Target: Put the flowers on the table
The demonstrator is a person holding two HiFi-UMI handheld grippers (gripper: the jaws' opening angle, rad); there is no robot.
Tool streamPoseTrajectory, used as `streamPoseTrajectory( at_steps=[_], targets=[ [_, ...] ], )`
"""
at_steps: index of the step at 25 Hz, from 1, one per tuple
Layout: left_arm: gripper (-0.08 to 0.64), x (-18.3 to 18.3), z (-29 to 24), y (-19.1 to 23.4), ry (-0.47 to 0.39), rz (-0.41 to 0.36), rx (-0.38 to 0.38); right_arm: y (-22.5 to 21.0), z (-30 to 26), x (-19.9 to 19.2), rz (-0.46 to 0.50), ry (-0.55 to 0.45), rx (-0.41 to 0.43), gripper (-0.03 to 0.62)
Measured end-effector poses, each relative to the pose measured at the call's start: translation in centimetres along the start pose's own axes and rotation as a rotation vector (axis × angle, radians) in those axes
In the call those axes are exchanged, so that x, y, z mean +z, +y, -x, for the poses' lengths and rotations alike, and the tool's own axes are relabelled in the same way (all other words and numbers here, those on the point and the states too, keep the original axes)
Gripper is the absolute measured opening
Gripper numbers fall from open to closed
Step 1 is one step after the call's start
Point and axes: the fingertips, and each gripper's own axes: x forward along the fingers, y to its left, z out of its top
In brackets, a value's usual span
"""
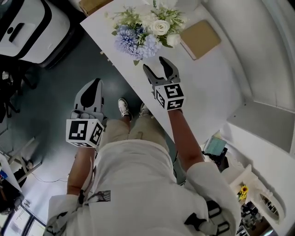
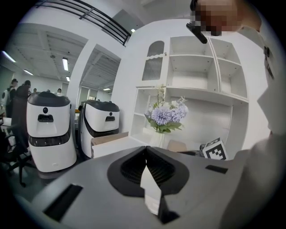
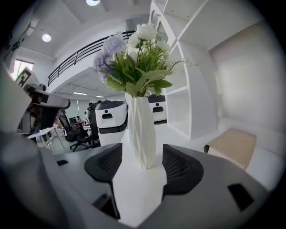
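A bouquet of white and lilac flowers (image 1: 146,28) stands in a ribbed white vase (image 3: 142,132) upright on the white table (image 1: 203,87). My right gripper (image 1: 160,70) is open just short of the vase; in the right gripper view the vase stands a little beyond the two pads (image 3: 181,167), untouched. My left gripper (image 1: 95,86) hangs off the table's left side above the dark floor, jaws closed with nothing between them. From the left gripper view the flowers (image 2: 167,115) show farther off on the table.
A tan flat box (image 1: 200,38) lies on the table right of the flowers, a cardboard box (image 1: 94,4) at the far corner. White wheeled robots (image 2: 50,129) stand on the floor to the left. White shelving (image 2: 205,80) rises behind the table. The person's feet (image 1: 123,108) are by the table edge.
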Motion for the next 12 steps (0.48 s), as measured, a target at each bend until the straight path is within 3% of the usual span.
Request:
streamPoseTrajectory(
  at_steps=[2, 9, 12],
  targets=[
    [0.015, 0.6, 0.7, 0.2, -0.007, -0.009, 0.023, 0.1, 0.9, 0.2, -0.030, -0.002, -0.002, 0.263],
    [0.015, 4.4, 2.9, 2.3, -0.056, -0.089, 0.116, -2.3, 3.9, 3.1, -0.047, -0.051, -0.083, 0.041],
    [0.015, 6.3, 3.8, 2.8, -0.090, -0.100, 0.147, -3.2, 5.2, 5.3, -0.046, -0.092, -0.097, 0.009]
  ],
)
